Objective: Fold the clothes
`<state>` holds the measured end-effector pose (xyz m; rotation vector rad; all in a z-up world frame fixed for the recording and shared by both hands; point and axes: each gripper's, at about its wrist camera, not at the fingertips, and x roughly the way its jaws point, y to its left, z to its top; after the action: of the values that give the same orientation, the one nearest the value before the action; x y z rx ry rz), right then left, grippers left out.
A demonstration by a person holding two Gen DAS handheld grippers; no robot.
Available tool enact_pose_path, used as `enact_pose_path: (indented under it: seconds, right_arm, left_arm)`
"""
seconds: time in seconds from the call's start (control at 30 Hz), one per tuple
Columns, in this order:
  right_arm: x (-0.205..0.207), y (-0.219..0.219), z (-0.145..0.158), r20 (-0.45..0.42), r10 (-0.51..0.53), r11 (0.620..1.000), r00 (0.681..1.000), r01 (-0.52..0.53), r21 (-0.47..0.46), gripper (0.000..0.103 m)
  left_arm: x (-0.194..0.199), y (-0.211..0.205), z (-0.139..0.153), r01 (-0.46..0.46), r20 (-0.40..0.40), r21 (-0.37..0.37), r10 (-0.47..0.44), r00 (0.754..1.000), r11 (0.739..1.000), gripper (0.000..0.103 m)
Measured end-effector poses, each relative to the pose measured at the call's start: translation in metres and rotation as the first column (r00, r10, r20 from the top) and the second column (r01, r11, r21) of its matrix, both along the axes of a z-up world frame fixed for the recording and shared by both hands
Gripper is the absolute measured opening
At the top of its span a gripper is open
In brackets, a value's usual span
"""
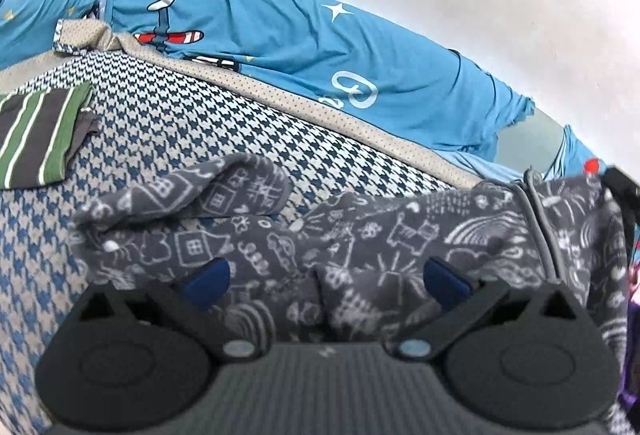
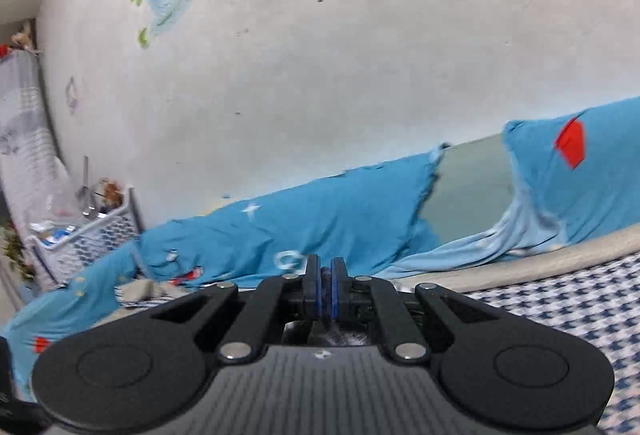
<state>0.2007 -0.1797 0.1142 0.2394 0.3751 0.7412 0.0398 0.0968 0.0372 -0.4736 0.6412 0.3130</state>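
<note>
A grey doodle-print garment (image 1: 360, 235) lies rumpled on the houndstooth bed cover (image 1: 180, 123), beneath the left tongs (image 1: 326, 279), whose jaws stand wide with nothing gripped. The right tongs (image 2: 325, 291) are closed on a bit of grey cloth. Blue bedding (image 1: 304, 47) lies along the wall behind.

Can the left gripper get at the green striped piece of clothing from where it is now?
Probably yes. The left gripper is open, with only the grey doodle-print garment lying loosely across it, and bare houndstooth bedcover lies between it and the green striped garment.
</note>
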Motion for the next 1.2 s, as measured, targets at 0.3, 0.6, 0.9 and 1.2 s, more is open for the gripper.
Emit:
enact_pose_path:
  seconds: [0.3, 0.6, 0.9, 1.2]
  right_arm:
    - [-0.022, 0.004, -0.003, 0.010, 0.175, 0.984, 0.984, -0.175, -0.042, 0.006]
    - [-0.082, 0.019, -0.016, 0.005, 0.403, 0.905, 0.915, -0.398, -0.150, 0.006]
    - [-0.122, 0.036, -0.042, -0.041, 0.516, 0.822, 0.856, -0.508, -0.259, 0.006]
    - [-0.136, 0.037, -0.052, -0.047, 0.568, 0.756, 0.822, -0.543, -0.366, 0.010]
  left_arm:
    - [0.015, -0.004, 0.004, -0.021, -0.007, -0.056, 0.020, 1.000, 0.998, 0.103]
    - [0.010, 0.009, 0.011, -0.072, 0.052, -0.135, 0.079, 0.996, 0.988, 0.103]
    - [0.020, -0.007, -0.005, 0.021, -0.007, -0.141, -0.022, 1.000, 0.990, 0.103]
    - [0.013, -0.007, -0.045, 0.020, -0.165, -0.101, -0.037, 0.986, 0.995, 0.103]
